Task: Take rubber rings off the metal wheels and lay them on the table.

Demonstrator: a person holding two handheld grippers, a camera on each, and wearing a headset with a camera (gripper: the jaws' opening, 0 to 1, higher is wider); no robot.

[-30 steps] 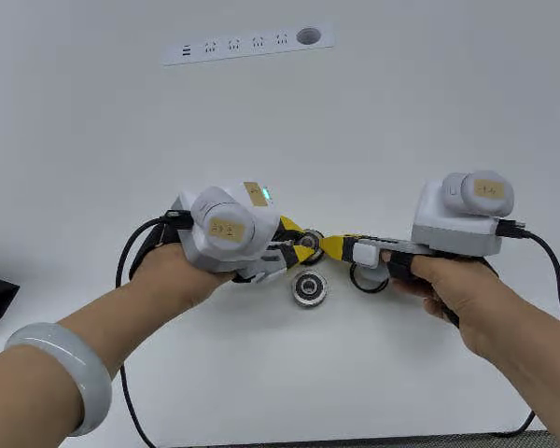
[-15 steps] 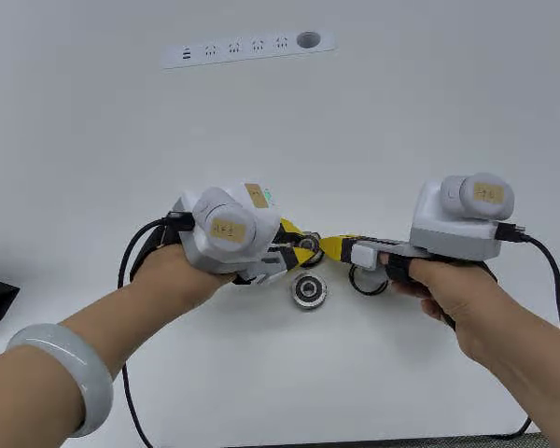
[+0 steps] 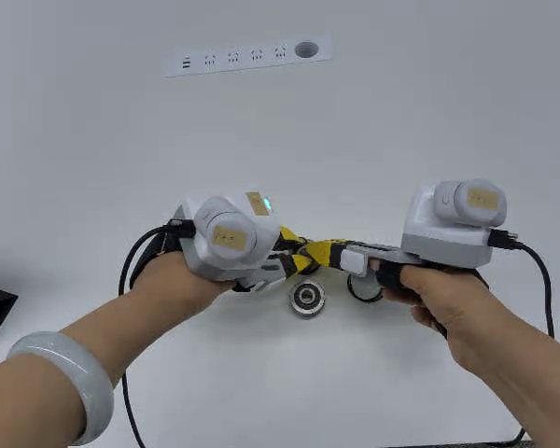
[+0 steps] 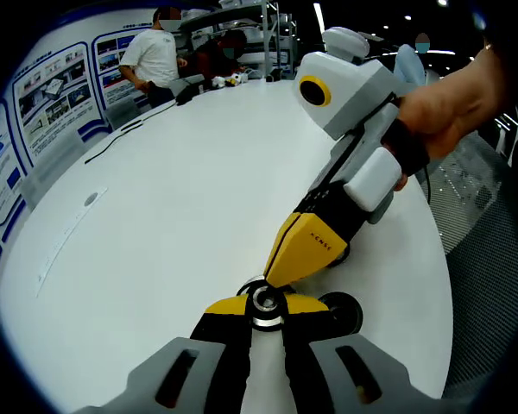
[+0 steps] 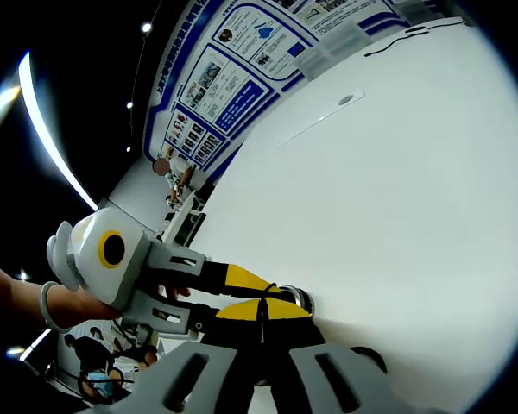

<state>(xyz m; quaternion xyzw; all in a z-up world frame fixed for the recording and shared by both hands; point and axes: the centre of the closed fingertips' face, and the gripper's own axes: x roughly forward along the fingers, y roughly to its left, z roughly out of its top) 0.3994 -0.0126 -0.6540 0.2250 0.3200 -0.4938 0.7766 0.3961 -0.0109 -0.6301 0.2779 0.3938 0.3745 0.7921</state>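
Yellow-tipped, your left claw (image 4: 265, 307) pinched a small round metal wheel (image 4: 266, 297); your right claw (image 5: 260, 310), pressed together, touched that wheel's rim.

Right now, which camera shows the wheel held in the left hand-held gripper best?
The left gripper view: the wheel sits centred between the left hand-held gripper's yellow tips, hub facing the lens. The right gripper view catches part of it; in the head view it is mostly hidden.

White left tool (image 3: 297, 256) and right tool (image 3: 319, 252), yellow-black jaws, tan stickers (image 3: 227, 237), black cables (image 3: 131, 266); pale green bangle (image 3: 51, 378) on left wrist.
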